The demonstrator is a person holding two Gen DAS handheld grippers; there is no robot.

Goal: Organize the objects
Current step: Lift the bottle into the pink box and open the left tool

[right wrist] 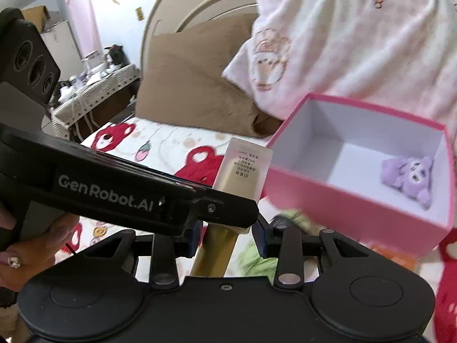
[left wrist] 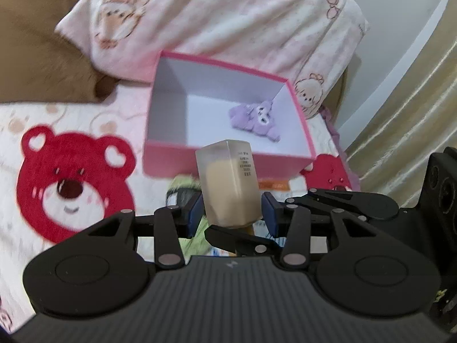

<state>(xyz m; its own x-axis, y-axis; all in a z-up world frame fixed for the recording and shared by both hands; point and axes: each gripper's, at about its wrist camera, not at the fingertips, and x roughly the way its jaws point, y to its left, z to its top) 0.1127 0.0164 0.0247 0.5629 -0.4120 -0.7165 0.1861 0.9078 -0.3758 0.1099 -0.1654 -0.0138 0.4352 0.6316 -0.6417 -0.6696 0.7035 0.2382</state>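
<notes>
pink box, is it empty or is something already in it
Not empty. The pink box is open, no lid on it, and one small purple plush toy lies on its white floor near a corner; the rest is bare.

A bed (left wrist: 17,154) spread with a white sheet printed with red bears carried an open pink box (left wrist: 225,160). A brown pillow (right wrist: 188,85) and a pale bear-print quilt (left wrist: 228,20) lay behind the box, with blurred green and orange items on the sheet before it.

The left hand-held gripper (left wrist: 232,211) and the right hand-held gripper (right wrist: 228,235) are angled downward, jaws clamped narrow; a hand (right wrist: 34,245) is seen gripping.
</notes>
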